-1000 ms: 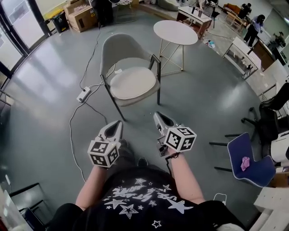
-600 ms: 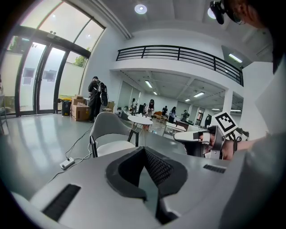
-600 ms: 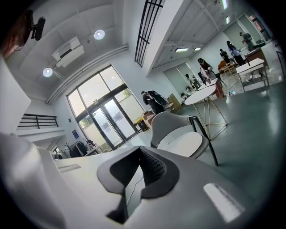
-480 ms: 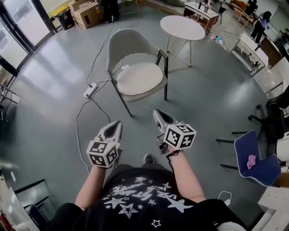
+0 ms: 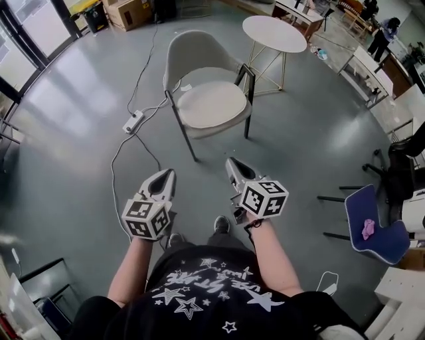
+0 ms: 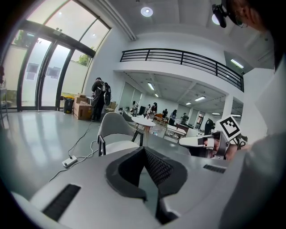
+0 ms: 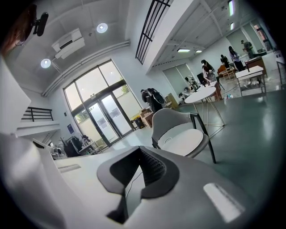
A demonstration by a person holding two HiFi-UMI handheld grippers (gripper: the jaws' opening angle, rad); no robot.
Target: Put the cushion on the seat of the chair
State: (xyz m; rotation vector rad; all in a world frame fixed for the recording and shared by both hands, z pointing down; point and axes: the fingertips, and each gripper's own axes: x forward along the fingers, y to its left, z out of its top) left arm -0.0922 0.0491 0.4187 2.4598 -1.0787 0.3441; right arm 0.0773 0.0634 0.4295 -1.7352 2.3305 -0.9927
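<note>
A grey chair (image 5: 196, 58) with dark legs stands on the grey floor ahead of me. A round off-white cushion (image 5: 214, 104) lies flat on its seat. My left gripper (image 5: 166, 174) and right gripper (image 5: 231, 163) hover side by side well short of the chair, both pointing at it. Both are shut with nothing between the jaws. In the left gripper view the chair (image 6: 111, 127) shows beyond the closed left gripper (image 6: 144, 150). In the right gripper view the cushion (image 7: 183, 141) sits past the closed right gripper (image 7: 139, 150).
A round white table (image 5: 274, 33) stands behind the chair to the right. A power strip (image 5: 133, 121) and its cable lie on the floor to the left. A blue chair (image 5: 372, 229) holding a pink item is at the right. Cardboard boxes (image 5: 129, 10) and desks line the back.
The chair with the cushion has drifted up and to the right in the head view and looks farther off. Both grippers stayed shut and empty in front of the person.
</note>
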